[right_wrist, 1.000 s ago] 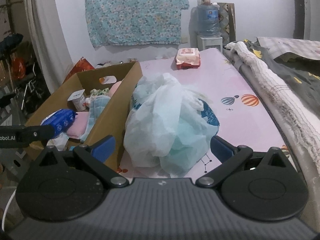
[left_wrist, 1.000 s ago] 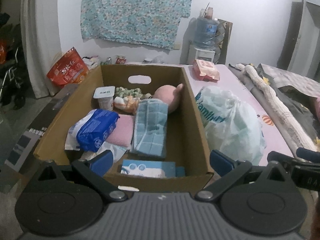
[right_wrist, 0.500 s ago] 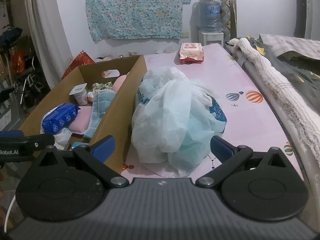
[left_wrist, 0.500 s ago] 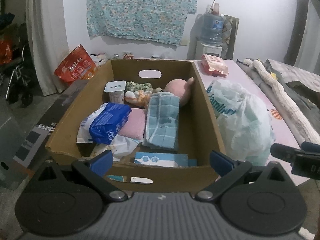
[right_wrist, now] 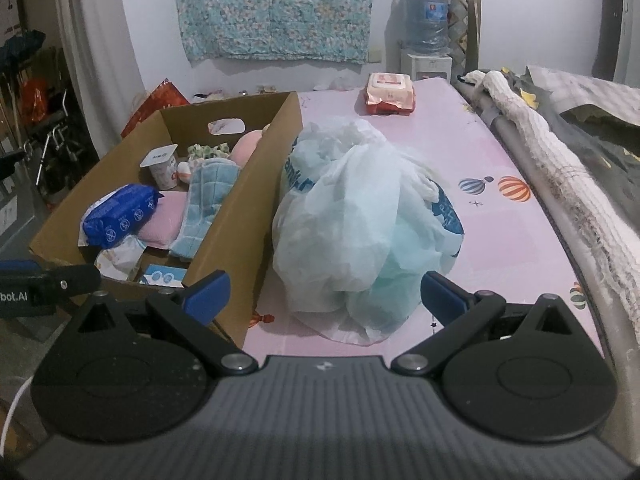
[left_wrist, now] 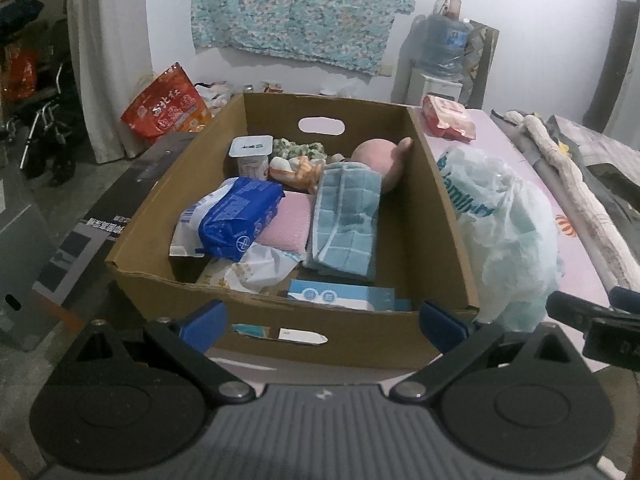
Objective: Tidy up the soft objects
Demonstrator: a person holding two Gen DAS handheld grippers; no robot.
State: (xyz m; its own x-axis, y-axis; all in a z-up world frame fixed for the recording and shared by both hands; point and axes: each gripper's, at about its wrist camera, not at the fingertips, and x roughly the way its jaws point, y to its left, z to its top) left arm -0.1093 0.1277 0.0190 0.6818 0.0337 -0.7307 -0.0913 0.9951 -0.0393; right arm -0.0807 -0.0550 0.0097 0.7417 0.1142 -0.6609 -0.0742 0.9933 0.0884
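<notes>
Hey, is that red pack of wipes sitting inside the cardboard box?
No, the red pack of wipes lies on the pink mat beyond the crumpled plastic bag, outside the cardboard box.

Left gripper (left_wrist: 323, 322): jaws wide apart, empty, facing the box's near wall.
Brown cardboard box (left_wrist: 440, 200): open-topped, on the pink mat (left_wrist: 536, 184).
Box contents: blue tissue pack (left_wrist: 236, 224), pink sponge block (left_wrist: 286, 226), folded light-blue checked towel (left_wrist: 346, 220), white yoghurt cup (left_wrist: 251, 154), pink plush head (left_wrist: 378, 160).
Crumpled white plastic bag (left_wrist: 508, 232): touching the box's right wall.
</notes>
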